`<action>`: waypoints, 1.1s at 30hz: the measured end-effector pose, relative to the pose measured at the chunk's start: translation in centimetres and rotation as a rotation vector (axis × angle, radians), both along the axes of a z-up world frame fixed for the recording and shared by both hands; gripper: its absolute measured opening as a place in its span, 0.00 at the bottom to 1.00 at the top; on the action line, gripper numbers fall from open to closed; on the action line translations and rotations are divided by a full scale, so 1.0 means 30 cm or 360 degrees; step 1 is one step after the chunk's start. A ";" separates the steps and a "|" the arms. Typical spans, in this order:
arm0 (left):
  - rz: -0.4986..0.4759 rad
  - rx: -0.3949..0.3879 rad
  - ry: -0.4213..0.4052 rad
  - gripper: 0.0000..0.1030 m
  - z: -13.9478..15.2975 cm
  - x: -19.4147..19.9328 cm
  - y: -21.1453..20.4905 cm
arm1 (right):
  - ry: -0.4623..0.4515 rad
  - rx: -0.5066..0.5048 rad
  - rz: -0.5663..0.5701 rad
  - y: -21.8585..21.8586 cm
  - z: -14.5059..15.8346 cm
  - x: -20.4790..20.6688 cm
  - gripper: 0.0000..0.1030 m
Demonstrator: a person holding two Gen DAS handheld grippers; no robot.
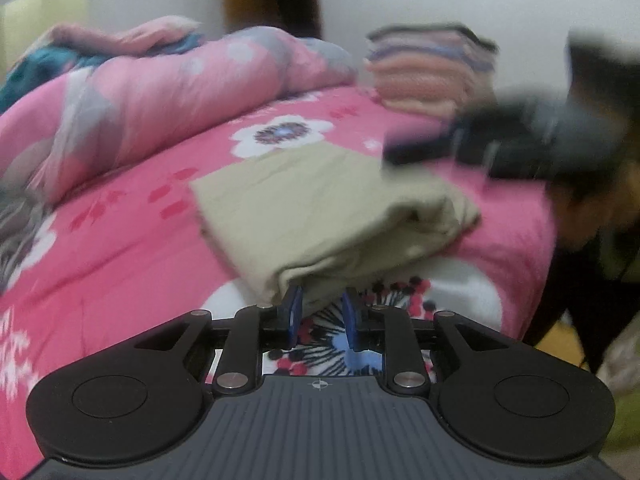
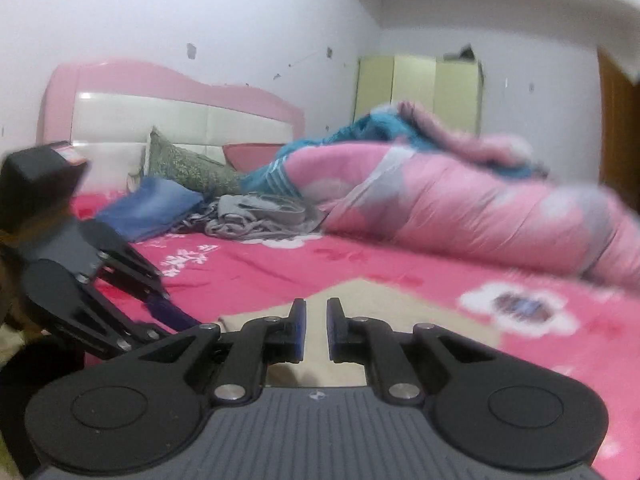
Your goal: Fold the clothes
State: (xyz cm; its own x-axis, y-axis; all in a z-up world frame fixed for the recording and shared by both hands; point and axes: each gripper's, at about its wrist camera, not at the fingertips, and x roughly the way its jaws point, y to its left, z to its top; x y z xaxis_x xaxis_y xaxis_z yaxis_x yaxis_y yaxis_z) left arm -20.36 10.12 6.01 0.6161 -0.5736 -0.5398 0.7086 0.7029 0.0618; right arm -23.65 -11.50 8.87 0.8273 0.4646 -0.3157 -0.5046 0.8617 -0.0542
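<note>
The folded beige garment [image 1: 320,216] lies on the bed [image 1: 132,264] just ahead of the released left gripper [image 1: 320,312]. The right gripper [image 2: 316,332], empty with a narrow gap, hovers above it. Best to smooth edges before the next fold.

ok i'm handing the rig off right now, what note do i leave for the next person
Left claw: open, tips at the near edge of the beige garment, not gripping it.
Right claw: slightly open, empty, over the same garment.
Done: beige garment lies folded on the pink bed; a folded stack sits behind it.
Left: grey crumpled clothes near the pillows look unfolded.
</note>
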 end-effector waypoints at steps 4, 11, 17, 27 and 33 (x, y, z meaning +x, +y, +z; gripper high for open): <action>0.0125 -0.0308 0.0019 0.26 0.082 0.008 0.069 | 0.0184 -0.0078 0.0042 0.030 -0.145 0.079 0.10; 0.0186 -0.0055 -0.0082 0.29 0.012 0.099 -0.130 | 0.0150 -0.0078 0.0007 0.028 -0.137 0.049 0.10; 0.0332 -0.0011 -0.0075 0.34 -0.054 0.086 -0.128 | 0.0079 -0.0198 0.0016 -0.011 -0.057 -0.051 0.10; 0.0559 -0.0104 0.0112 0.56 -0.046 0.112 -0.104 | 0.0060 -0.0379 -0.0106 -0.049 -0.110 -0.018 0.11; 0.0678 -0.0073 0.0261 0.58 -0.018 0.143 -0.118 | 0.0000 -0.0164 -0.0110 -0.063 -0.008 0.009 0.11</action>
State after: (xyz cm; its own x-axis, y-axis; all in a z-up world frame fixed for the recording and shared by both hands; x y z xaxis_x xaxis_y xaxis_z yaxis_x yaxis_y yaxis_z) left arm -16.05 6.57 5.46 0.7109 -0.3135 -0.6295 0.3538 0.9331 -0.0651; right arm -23.39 -13.40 8.63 0.8562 0.3715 -0.3590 -0.4441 0.8843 -0.1442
